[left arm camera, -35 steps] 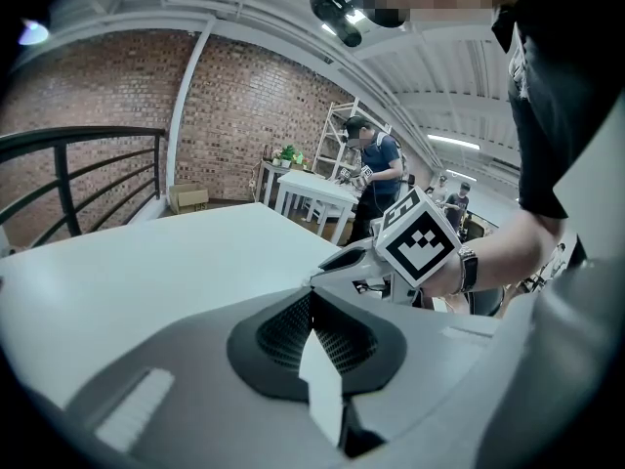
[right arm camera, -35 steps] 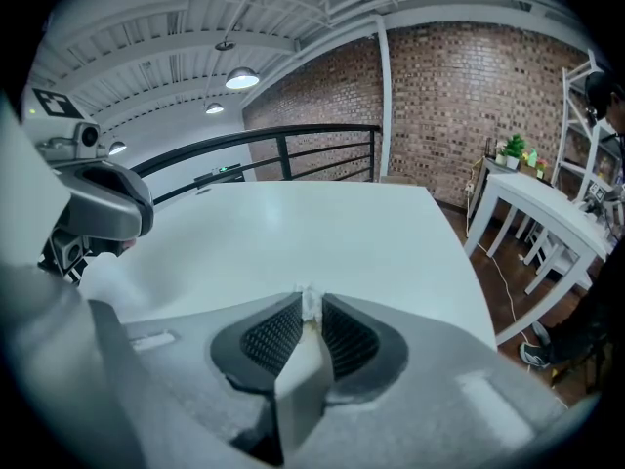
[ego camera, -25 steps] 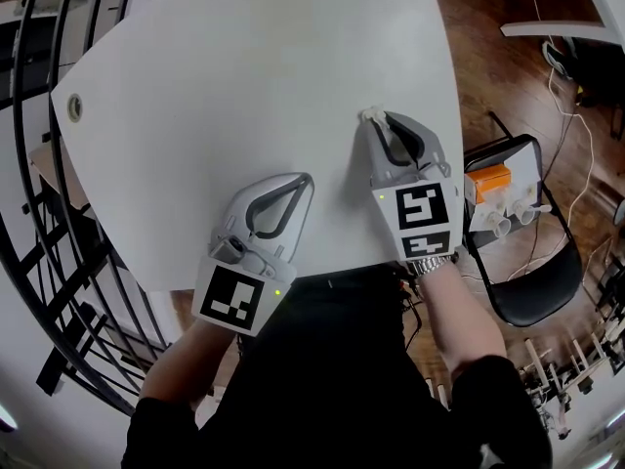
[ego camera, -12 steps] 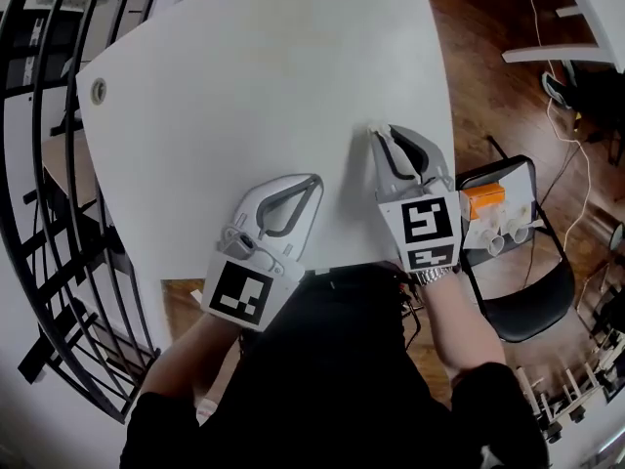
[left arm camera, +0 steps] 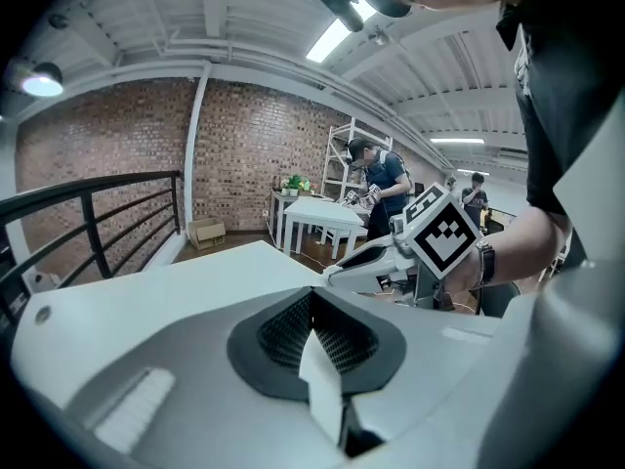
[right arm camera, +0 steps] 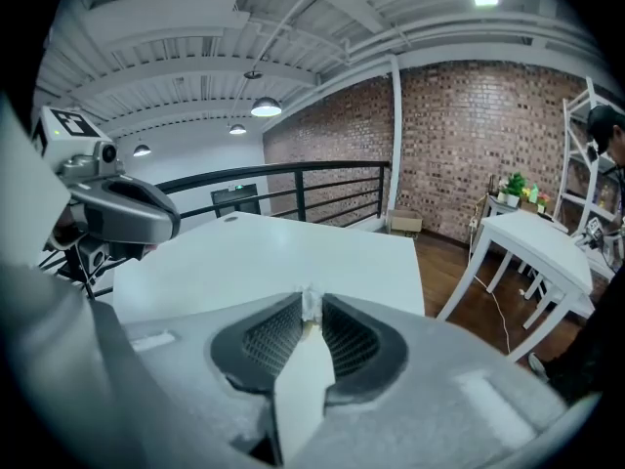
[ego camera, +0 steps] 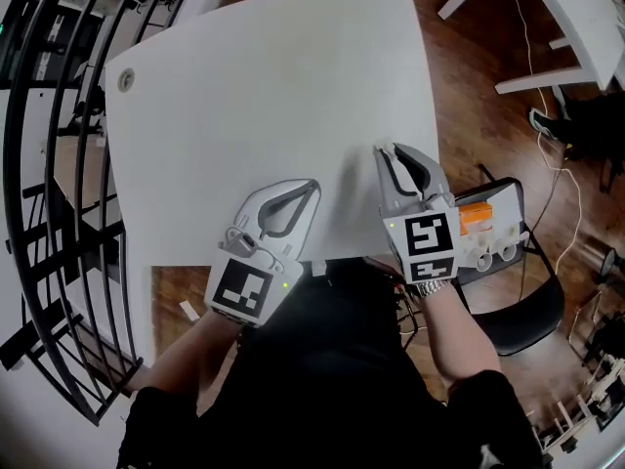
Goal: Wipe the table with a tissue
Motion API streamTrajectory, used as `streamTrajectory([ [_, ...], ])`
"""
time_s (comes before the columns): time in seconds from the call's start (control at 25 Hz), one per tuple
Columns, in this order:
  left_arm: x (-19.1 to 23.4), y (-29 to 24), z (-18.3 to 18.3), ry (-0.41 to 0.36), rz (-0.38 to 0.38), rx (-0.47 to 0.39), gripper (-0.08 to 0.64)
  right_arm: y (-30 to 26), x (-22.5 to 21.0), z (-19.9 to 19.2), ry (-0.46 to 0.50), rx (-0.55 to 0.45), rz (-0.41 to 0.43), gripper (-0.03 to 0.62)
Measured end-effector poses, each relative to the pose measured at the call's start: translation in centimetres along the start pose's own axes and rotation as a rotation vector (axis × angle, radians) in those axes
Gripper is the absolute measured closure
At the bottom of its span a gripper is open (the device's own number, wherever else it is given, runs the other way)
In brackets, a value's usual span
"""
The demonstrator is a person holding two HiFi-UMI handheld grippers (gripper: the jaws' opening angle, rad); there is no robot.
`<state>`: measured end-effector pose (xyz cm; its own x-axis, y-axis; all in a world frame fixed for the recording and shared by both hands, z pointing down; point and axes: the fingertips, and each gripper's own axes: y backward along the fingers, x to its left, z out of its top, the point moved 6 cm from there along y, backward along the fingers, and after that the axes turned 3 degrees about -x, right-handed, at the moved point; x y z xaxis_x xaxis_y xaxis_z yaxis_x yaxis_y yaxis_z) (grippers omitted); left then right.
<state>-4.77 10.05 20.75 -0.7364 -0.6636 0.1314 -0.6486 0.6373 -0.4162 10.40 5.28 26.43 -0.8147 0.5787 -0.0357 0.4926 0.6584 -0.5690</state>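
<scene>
Two sets of jaws are closed: my right gripper (ego camera: 381,150) pinches the tissue (right arm camera: 308,301) over the desk's (ego camera: 273,86) near edge, my left gripper (ego camera: 313,185) empty alongside, so I'd press evenly and sweep overlapping strokes.

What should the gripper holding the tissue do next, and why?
Probably slide the right gripper forward across the table, pressing the tissue down. Its jaws are shut on the small tissue at their tips, close to the table's near right edge, and most of the white top lies ahead and to the left.
</scene>
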Motion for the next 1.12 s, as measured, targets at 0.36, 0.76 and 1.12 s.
streamTrajectory([
  [0.36, -0.2, 4.1, 0.3, -0.025, 0.103, -0.092, 0.545, 4.1, 4.1, 3.6, 0.090, -0.132, 0.060, 0.540],
  [0.76, -0.3, 7.1, 1.6, -0.023, 0.189, -0.138, 0.545, 7.2, 7.1, 7.0, 0.164, -0.245, 0.140, 0.541],
  [1.12, 0.6, 8.3, 2.7, -0.028, 0.238, -0.165, 0.545, 7.4, 8.4, 9.0, 0.194, -0.292, 0.182, 0.543],
])
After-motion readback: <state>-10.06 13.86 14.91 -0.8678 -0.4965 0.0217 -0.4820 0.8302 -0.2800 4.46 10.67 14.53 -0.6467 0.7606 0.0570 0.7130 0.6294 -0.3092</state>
